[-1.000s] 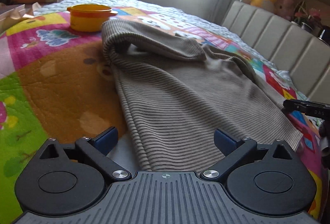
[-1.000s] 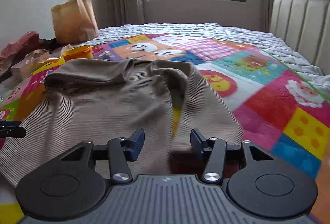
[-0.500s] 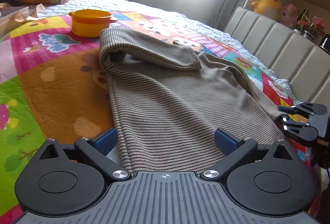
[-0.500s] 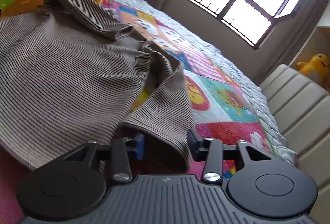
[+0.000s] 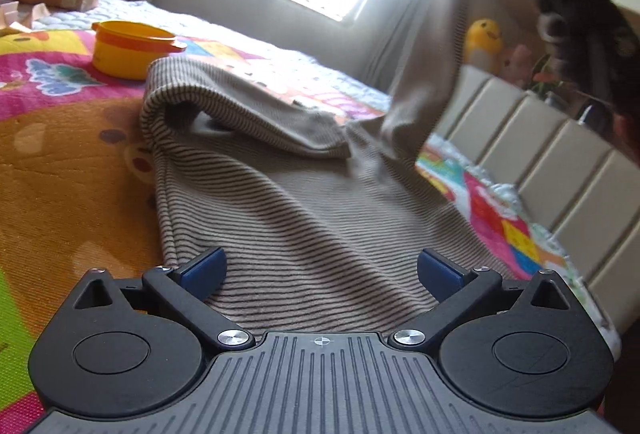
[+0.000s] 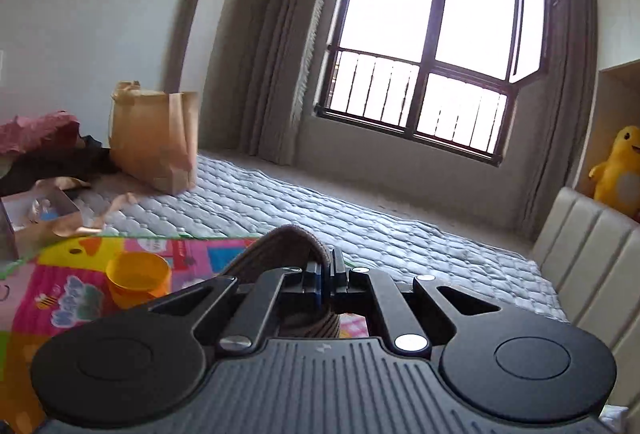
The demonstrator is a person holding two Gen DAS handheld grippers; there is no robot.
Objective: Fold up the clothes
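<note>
the striped brown garment (image 5: 304, 218) lies on the colourful play mat (image 5: 60, 162) that covers the bed, with one sleeve folded across its upper part. its right corner is lifted high in the air: the right gripper (image 6: 326, 280) has its jaws pressed together on a fold of the cloth, and in the left wrist view this raised strip of fabric hangs from the dark gripper at the top right down to the rest of the garment. the left gripper (image 5: 320, 270) hovers low over the near hem with its jaws wide, the cloth lying between the blue pads (image 5: 204, 268) but not pinched.

i think the step in hand is to carry the lifted side over the body of the garment to make a fold. to do it well, the right hand should keep the grip firm and move the cloth across without pulling the whole garment along; the left gripper could close on the near hem, or press it down, so the edge stays in place and the fold line comes straight.

a yellow bowl (image 5: 132, 50) stands on the mat just beyond the garment; it looks empty in the right wrist view. further back on the quilt stands a brown paper bag (image 6: 154, 138); what it holds cannot be seen. an open box (image 6: 36, 212) sits at the left edge, its contents unclear.
</note>
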